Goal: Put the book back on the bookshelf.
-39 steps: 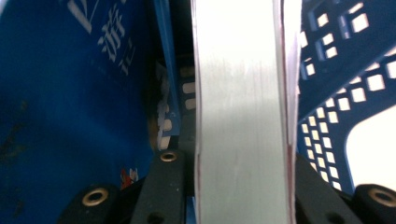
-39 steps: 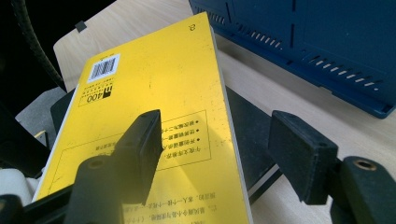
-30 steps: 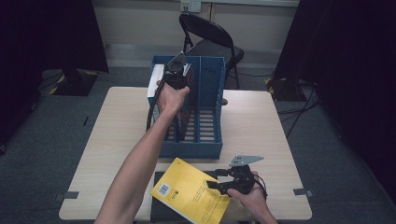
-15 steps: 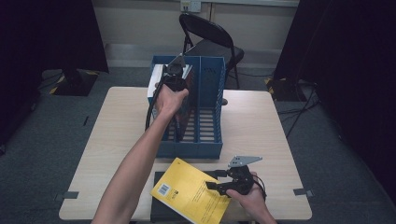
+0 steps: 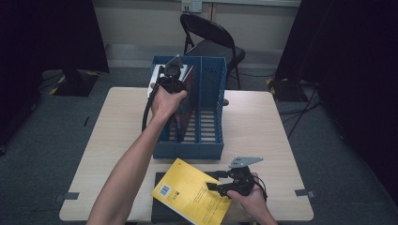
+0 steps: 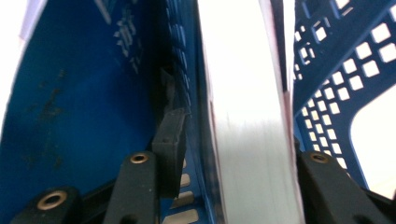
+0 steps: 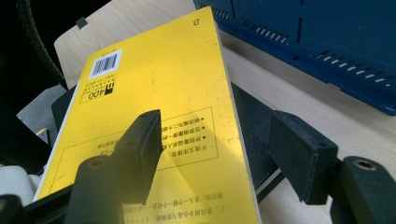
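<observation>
The left gripper (image 5: 171, 75) jaws have just been opening around a white book (image 6: 247, 116) standing in the blue file rack (image 5: 206, 140). The right gripper (image 7: 219, 158) jaws stand open astride the yellow book's (image 7: 159, 93) edge on the table (image 5: 263, 126).

Pale wooden surface (image 5: 277, 126) at centre; black folding chair (image 5: 211, 42) upper centre; grey carpet floor (image 5: 51, 136); dark curtains (image 5: 47, 33) either side.
</observation>
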### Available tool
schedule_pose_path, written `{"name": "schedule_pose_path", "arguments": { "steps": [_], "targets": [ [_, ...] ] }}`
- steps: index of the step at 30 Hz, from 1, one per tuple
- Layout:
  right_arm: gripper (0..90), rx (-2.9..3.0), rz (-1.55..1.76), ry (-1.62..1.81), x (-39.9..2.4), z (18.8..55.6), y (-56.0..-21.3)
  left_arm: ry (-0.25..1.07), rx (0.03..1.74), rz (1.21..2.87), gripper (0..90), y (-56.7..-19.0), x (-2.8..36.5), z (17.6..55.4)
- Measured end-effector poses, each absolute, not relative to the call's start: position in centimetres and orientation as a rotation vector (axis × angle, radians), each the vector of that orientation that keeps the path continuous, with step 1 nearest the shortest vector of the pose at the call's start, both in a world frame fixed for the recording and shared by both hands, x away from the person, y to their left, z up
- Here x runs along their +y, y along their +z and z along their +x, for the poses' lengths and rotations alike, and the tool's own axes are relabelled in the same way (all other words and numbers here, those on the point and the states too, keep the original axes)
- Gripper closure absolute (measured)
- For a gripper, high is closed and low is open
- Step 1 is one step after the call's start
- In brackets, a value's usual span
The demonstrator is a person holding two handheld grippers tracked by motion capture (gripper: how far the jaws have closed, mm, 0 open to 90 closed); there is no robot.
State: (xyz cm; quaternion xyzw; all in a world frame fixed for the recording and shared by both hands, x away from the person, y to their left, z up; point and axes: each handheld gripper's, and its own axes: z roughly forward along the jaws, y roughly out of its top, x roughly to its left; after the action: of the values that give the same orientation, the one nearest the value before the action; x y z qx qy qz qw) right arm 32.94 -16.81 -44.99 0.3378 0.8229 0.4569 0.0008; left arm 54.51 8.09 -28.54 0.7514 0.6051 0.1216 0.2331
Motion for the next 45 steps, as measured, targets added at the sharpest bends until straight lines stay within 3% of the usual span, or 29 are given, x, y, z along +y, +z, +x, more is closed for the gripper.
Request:
{"name": "schedule_pose_path", "arguments": {
  "steps": [18,26,37,43,45],
  "targets": [
    [34.7,2.584,1.068,1.430,-16.8,33.0,-45.1,0.352,1.468,2.105,46.9,-28.7,8.6,52.9],
    [34.7,2.583,1.065,1.431,-16.8,33.0,-45.0,0.374,1.403,2.124,51.9,-29.1,8.9,52.2],
    [34.7,2.580,1.065,1.431,-16.7,33.0,-45.0,0.415,1.285,2.130,52.6,-29.3,9.5,49.6],
    [34.7,2.579,1.068,1.428,-16.7,33.0,-45.0,0.384,1.235,2.105,48.4,-29.6,10.3,47.9],
    [34.7,2.581,1.068,1.426,-16.7,33.0,-45.0,0.414,1.226,2.104,51.1,-29.9,10.7,47.4]
  ]
}}
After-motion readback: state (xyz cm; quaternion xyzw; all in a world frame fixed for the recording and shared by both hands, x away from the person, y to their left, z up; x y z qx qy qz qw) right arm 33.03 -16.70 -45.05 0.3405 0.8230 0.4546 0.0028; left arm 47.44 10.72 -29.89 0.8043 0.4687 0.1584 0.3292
